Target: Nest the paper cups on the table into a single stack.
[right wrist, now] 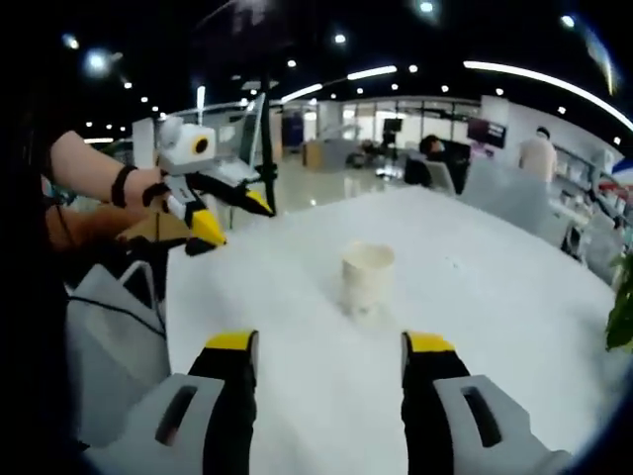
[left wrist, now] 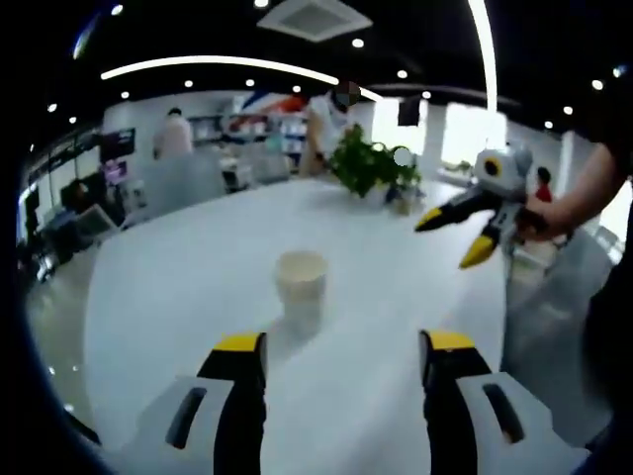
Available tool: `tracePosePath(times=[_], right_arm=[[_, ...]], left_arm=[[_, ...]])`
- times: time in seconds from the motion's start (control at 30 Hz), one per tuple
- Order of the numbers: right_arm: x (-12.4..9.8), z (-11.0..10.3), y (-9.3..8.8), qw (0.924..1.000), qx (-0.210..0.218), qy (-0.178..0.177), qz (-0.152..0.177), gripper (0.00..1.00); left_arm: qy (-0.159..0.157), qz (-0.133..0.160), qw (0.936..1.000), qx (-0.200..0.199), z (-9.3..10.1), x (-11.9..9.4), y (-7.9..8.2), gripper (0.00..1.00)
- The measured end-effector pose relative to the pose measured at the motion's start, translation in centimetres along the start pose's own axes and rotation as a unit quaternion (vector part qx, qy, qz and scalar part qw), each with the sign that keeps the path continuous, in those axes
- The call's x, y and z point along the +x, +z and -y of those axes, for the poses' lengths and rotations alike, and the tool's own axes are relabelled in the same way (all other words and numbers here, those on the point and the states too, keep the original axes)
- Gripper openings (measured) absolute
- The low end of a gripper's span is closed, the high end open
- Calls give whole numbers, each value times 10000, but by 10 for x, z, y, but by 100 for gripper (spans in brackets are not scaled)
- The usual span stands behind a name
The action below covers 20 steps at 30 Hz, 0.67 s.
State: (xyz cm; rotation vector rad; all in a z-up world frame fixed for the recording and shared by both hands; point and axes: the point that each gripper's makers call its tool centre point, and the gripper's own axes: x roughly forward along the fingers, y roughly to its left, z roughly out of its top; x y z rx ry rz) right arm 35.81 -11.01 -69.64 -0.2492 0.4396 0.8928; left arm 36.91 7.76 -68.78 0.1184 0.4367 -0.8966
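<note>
One pale paper cup (left wrist: 301, 282) stands upright, mouth up, near the middle of the white table (left wrist: 178, 287). My left gripper (left wrist: 345, 346) is open and empty, its yellow-tipped jaws a short way in front of the cup. In the right gripper view the same cup (right wrist: 367, 277) stands just beyond my right gripper (right wrist: 331, 344), which is also open and empty. Each gripper faces the cup from an opposite side. The right gripper (left wrist: 452, 239) appears across the table, held in a hand, jaws apart. The left gripper (right wrist: 234, 220) shows likewise, above the table's edge.
A potted green plant (left wrist: 371, 163) stands at the table's far side, also seen as the plant (right wrist: 621, 317) at the right rim. A grey chair (right wrist: 109, 336) sits beside the table edge. People stand and sit in the background office.
</note>
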Motion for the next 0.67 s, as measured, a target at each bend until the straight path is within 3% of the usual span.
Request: tracePosePath(times=[0.13, 0.2, 0.3, 0.37, 0.5, 0.67], right_arm=[[-9, 4, -7, 9996, 219, -190, -15, 91], [-10, 2, -16, 9993, 295, -175, -162, 99], [-14, 0, -27, 9989, 52, -224, -397, 100], [-14, -4, -28, 9987, -11, -202, -478, 100], [-16, -10, -18, 9988, -136, -184, -435, 100], [-22, -3, -13, 9987, -204, -308, -346, 99]], left_arm=[[216, 158, 9996, 34, -1, -17, 0, 91], [333, 111, 9993, 86, -4, -23, -8, 98], [321, -170, 9993, -65, -2, -30, -29, 98], [328, -179, 9992, -143, -1, -33, -33, 98], [446, 9, 9988, -215, -4, -43, -29, 98], [539, 212, 9982, -134, -6, -47, -18, 98]])
